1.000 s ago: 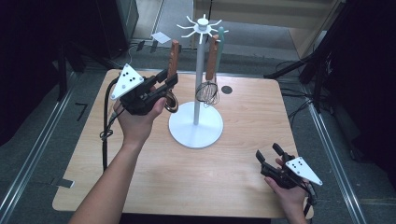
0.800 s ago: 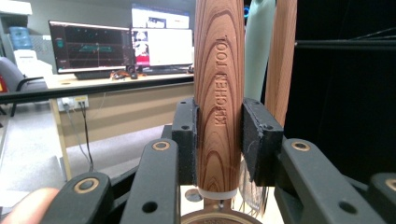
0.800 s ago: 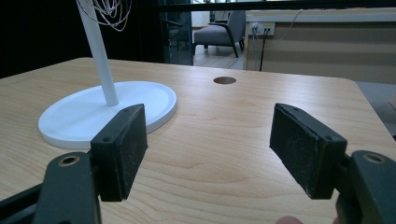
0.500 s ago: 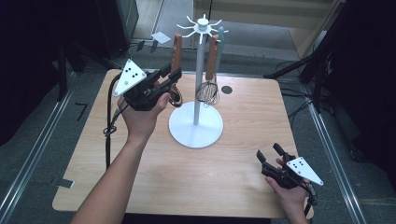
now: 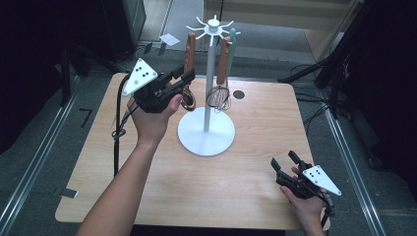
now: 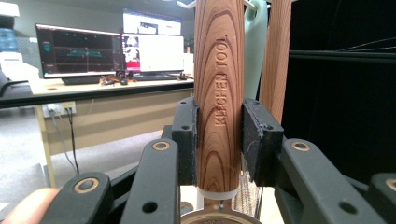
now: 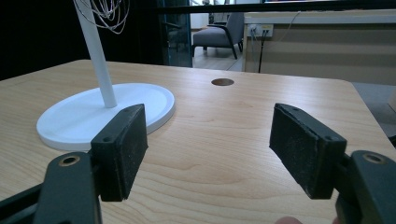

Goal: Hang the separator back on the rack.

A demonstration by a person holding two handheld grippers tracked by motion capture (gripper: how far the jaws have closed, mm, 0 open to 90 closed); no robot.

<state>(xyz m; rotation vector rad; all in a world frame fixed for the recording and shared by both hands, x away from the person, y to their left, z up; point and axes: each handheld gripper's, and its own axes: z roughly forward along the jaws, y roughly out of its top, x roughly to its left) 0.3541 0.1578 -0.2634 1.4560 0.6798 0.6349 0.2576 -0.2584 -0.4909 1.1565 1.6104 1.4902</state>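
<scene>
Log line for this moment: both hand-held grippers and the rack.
left hand-held gripper: shut on wooden-handled utensil hanging on white rack | right hand-held gripper: open, low over table | whisk: hanging

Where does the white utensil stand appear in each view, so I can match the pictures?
High view: white utensil stand at table centre, pole rising to the top.
Left gripper view: a hook tip at the top edge, above the wooden handle.
Right gripper view: base and pole at upper left.
Shared landmark: the whisk hanging from it.
</scene>
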